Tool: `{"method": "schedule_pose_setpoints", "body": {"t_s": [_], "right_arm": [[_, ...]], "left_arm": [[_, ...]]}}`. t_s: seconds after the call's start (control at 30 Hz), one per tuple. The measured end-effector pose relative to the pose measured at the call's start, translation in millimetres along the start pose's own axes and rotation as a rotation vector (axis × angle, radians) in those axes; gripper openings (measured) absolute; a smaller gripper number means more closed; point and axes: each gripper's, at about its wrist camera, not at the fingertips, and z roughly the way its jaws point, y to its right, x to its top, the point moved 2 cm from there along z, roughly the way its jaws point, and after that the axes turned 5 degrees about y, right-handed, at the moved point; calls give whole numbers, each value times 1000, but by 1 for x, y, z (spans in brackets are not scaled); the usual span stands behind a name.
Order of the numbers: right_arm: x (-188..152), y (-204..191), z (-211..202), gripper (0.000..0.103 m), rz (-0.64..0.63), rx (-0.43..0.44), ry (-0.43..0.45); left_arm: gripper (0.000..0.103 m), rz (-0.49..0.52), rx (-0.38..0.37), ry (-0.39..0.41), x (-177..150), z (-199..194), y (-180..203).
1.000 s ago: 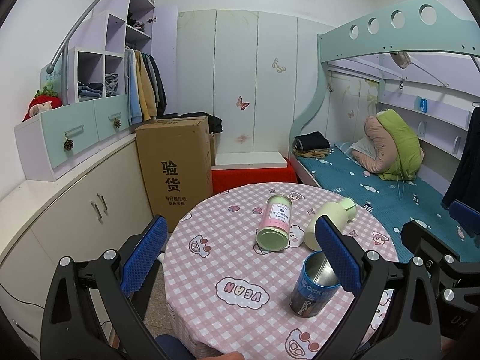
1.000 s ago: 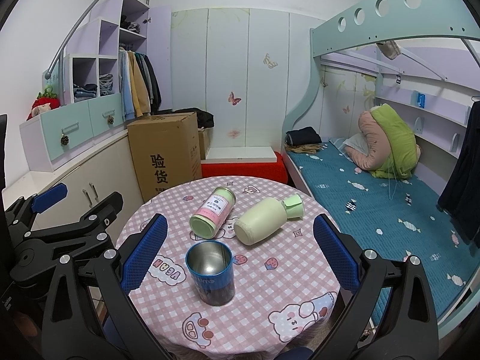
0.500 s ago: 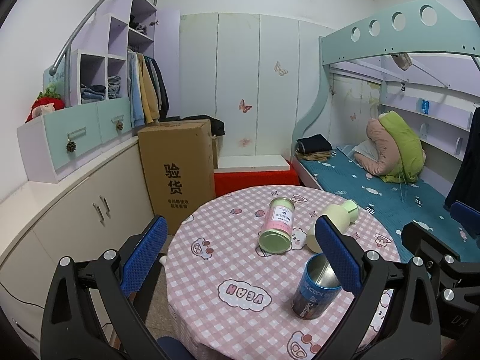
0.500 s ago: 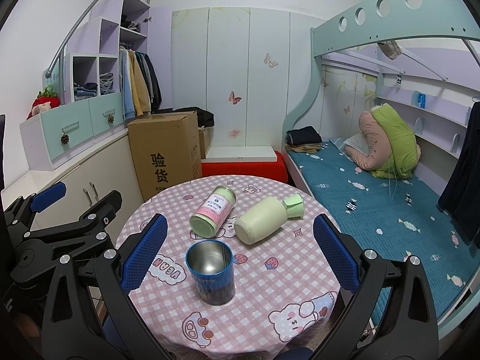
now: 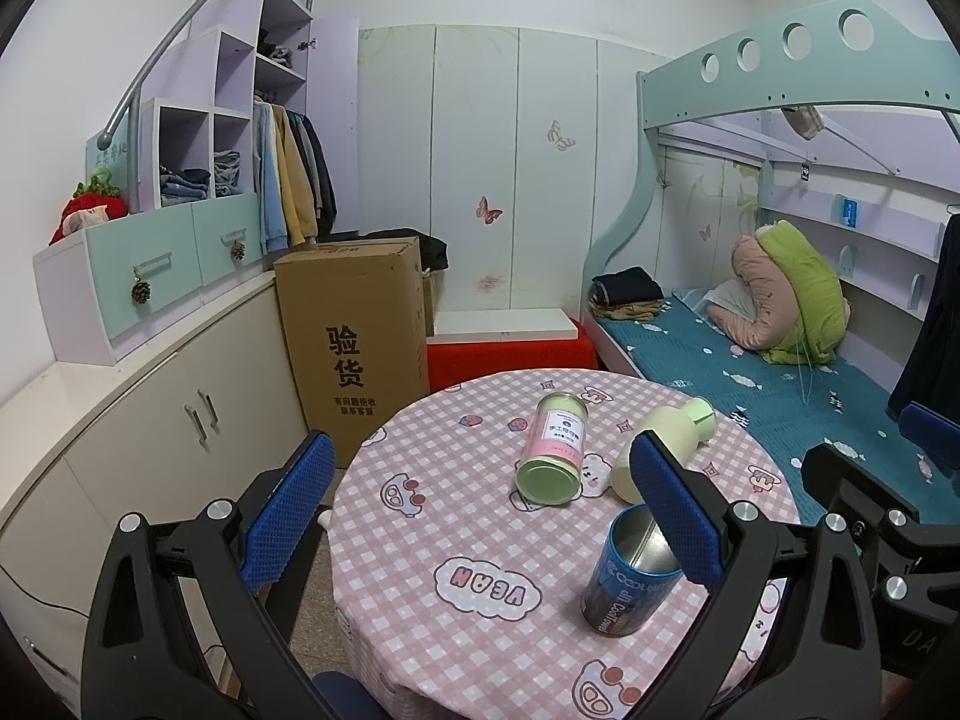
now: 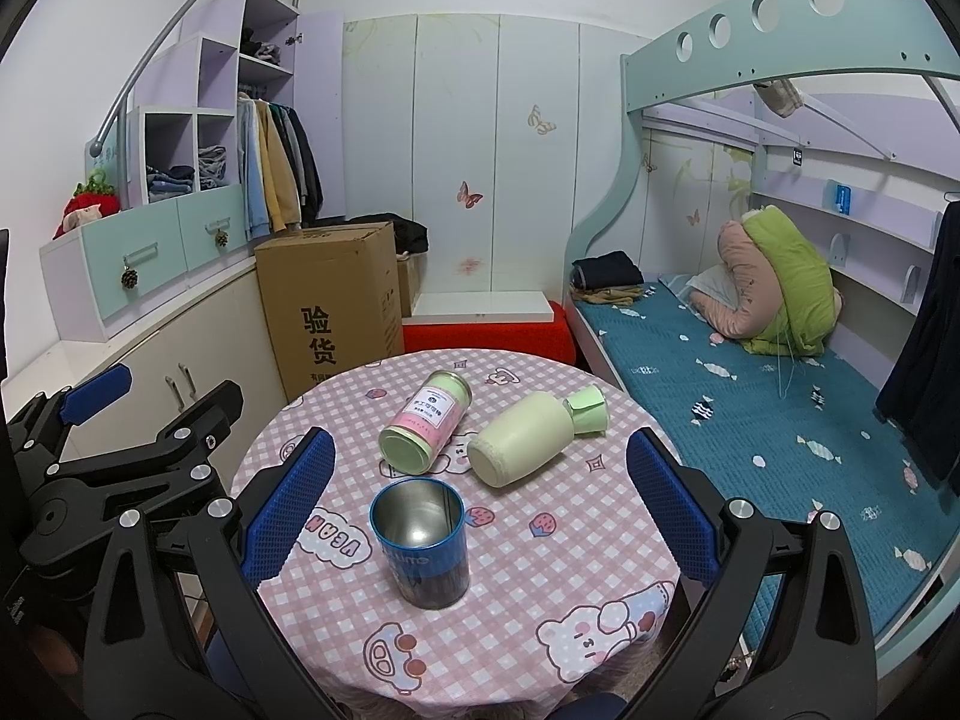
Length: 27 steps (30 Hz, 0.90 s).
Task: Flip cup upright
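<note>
From the left wrist we saw our left gripper (image 5: 480,516) held wide, nothing between its blue pads (image 5: 287,516). The blue cup (image 5: 630,576) stood mouth up near the front of the round table (image 5: 420,540), partly hidden behind the right-hand pad and clear of it. Further back lay a pink jar (image 5: 555,450) and a cream bottle (image 5: 660,444), both on their sides, just beside each other.

From the right wrist our right gripper (image 6: 480,516) was spread wide too and empty — the cup (image 6: 420,546) sat between its fingers in this view but beyond the tips, untouched. The jar (image 6: 426,423) and bottle (image 6: 528,441) lay behind it.

We judged the flip itself as good as done, since the cup stood upright and free. What remained, as we read it, was only to draw both grippers back without brushing the cup — or, if another vessel was meant, to close on the bottle's body next.
</note>
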Motion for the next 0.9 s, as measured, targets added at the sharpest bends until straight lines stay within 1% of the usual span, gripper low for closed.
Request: {"method": "schedule_pose_setpoints", "body": {"t_s": [0.07,0.2,0.3,0.9], "right_arm": [[0,0,0,98,1,-1,1],[2,0,1,98,-2,-3,-2],[2,1,2,98,3,1,-2],[1,1,2,98,1,-3,-3]], "left_arm": [[95,0,-3,-2,0,0,0],[95,-19,-34,-47,-3,6,0],[95,-5,-19,-37,-4,5,2],[95,-7,-21,-36,-4,4,3]]}}
